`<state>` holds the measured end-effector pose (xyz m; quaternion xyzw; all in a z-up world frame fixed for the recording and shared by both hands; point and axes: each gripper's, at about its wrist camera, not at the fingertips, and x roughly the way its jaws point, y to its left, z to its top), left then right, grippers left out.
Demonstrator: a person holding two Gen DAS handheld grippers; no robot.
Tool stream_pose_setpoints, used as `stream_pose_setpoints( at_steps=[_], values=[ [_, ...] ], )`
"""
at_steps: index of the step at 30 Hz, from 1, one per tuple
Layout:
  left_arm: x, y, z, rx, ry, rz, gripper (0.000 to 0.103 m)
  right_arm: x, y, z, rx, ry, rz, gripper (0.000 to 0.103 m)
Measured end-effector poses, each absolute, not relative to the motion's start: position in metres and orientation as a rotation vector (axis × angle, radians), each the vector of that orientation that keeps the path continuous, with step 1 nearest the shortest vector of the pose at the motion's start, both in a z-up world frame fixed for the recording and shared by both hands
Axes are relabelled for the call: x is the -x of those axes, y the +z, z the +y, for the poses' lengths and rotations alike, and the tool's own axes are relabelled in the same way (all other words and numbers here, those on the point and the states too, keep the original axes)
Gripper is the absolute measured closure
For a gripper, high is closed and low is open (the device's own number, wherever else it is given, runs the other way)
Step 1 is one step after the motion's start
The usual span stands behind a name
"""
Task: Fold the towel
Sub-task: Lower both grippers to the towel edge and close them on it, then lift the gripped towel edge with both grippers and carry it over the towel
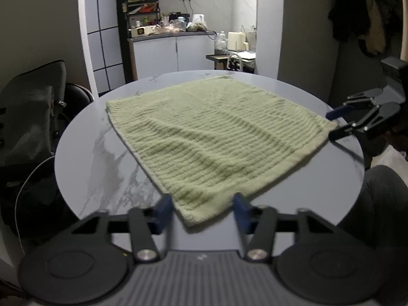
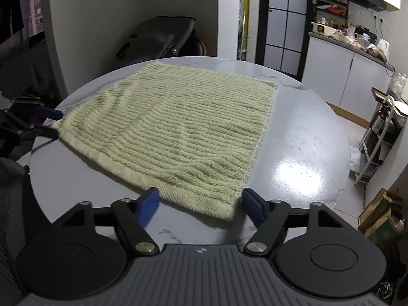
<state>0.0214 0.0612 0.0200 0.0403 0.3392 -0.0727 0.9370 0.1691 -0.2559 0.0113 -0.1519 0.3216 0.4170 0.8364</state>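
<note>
A pale green ribbed towel (image 1: 211, 132) (image 2: 178, 127) lies spread flat on a round grey marbled table (image 1: 102, 158) (image 2: 306, 153). My left gripper (image 1: 202, 210) hovers low over the table's near edge. One towel corner lies between its blue pads (image 1: 164, 210), which stand apart with the cloth flat and unbunched. My right gripper (image 2: 200, 200) straddles the neighbouring corner, with a gap showing beside its left pad (image 2: 150, 200). Each gripper also shows in the other's view: the right gripper (image 1: 334, 124) at the right corner, the left gripper (image 2: 53, 123) at the left corner.
A dark bag (image 1: 30, 117) (image 2: 158, 38) rests on a chair beyond the table. A person's trousered leg (image 1: 382, 193) is beside the table edge. A kitchen counter (image 1: 173, 35), a white shelf cart (image 2: 382, 137) and a paper bag (image 2: 382, 216) stand farther off.
</note>
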Motion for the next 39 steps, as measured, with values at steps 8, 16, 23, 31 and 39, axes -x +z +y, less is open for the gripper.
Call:
stream_pose_setpoints(
  at_steps=[8, 16, 23, 31, 39],
  values=[
    [-0.016, 0.023, 0.058, -0.091, -0.142, 0.692, 0.094, -0.166, 0.016, -0.256, 0.318, 0.897, 0.676, 0.094],
    [-0.005, 0.026, 0.054, -0.123, -0.166, 0.709, 0.095, -0.153, 0.016, -0.257, 0.352, 0.902, 0.635, 0.096],
    [0.002, 0.033, 0.061, -0.133, -0.161, 0.68, 0.095, -0.145, 0.042, -0.263, 0.319, 0.929, 0.592, 0.096],
    [0.017, 0.049, 0.062, -0.124, -0.179, 0.652, 0.095, -0.136, 0.067, -0.273, 0.282, 0.946, 0.567, 0.096],
    [0.034, 0.057, 0.052, -0.142, -0.204, 0.66, 0.095, -0.13, 0.076, -0.284, 0.232, 0.953, 0.569, 0.096]
  ],
)
